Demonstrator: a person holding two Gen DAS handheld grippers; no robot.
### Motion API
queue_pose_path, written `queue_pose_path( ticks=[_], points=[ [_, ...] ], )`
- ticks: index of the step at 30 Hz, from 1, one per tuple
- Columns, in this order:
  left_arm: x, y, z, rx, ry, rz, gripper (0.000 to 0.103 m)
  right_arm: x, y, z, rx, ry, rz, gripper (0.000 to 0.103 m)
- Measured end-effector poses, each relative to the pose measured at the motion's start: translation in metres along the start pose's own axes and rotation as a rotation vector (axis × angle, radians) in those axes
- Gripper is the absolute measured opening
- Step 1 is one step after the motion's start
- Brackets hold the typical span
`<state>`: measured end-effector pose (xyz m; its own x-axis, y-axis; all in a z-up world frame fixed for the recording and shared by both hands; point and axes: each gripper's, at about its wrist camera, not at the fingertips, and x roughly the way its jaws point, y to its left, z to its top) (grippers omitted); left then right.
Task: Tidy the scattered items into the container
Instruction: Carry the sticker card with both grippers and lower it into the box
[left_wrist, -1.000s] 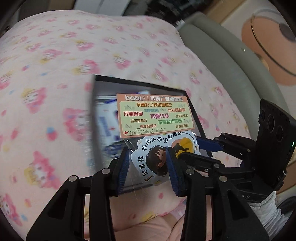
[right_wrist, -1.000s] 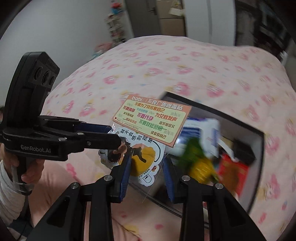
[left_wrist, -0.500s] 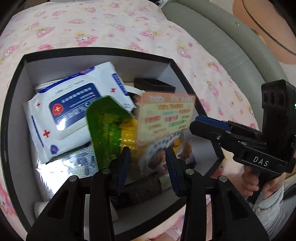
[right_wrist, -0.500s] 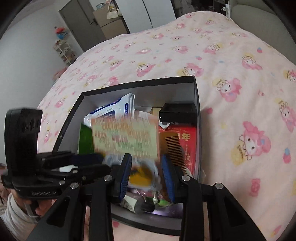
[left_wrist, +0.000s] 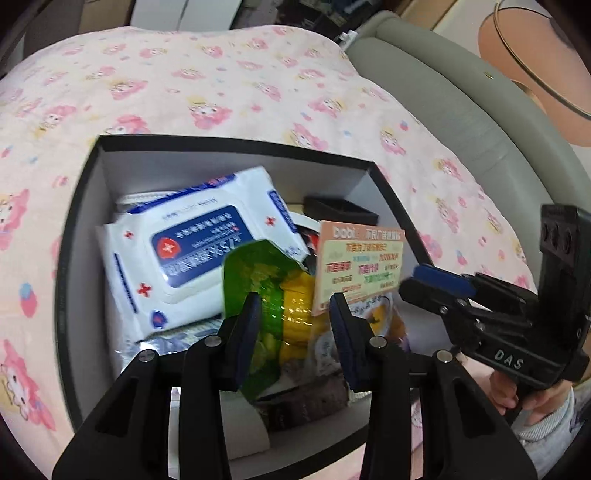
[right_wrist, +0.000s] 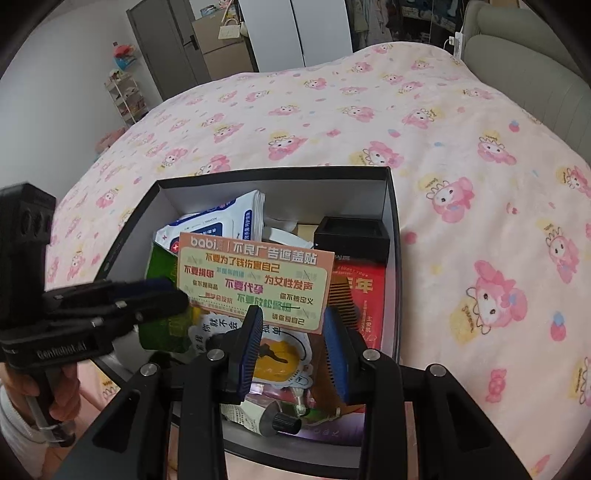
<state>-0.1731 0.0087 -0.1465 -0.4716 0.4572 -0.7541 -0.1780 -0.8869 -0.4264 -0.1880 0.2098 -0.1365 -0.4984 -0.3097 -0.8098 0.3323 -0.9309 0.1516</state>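
1. Right wrist view: sticker pack lies inside black box, on top; light, floppy card-and-film, best pinched at an edge.
2. Right gripper spread, holding nothing; left gripper likewise.
3. Box holds wet wipes, green snack pouch, comb, red packet, small black box.

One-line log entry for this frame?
sticker pack: inside box, atop contents | left gripper: open, over box | right gripper: open, over box
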Motion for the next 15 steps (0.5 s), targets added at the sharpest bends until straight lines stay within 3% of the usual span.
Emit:
queue_pose_path(
  ticks=[4,8,15],
  points=[
    [0.002,-0.003,0.002,0.01,-0.008,0.02,0.038,-0.002,0.021,-0.003,-0.092,-0.011,0.046,0.03],
    [0.01,-0.008,0.001,0.028,0.007,0.04,0.038,0.012,0.038,-0.01,-0.14,0.043,0.099,0.03],
    [0.02,-0.011,-0.002,0.048,0.046,0.032,0.038,0.021,0.042,-0.015,-0.161,0.074,0.052,0.03]
  ],
)
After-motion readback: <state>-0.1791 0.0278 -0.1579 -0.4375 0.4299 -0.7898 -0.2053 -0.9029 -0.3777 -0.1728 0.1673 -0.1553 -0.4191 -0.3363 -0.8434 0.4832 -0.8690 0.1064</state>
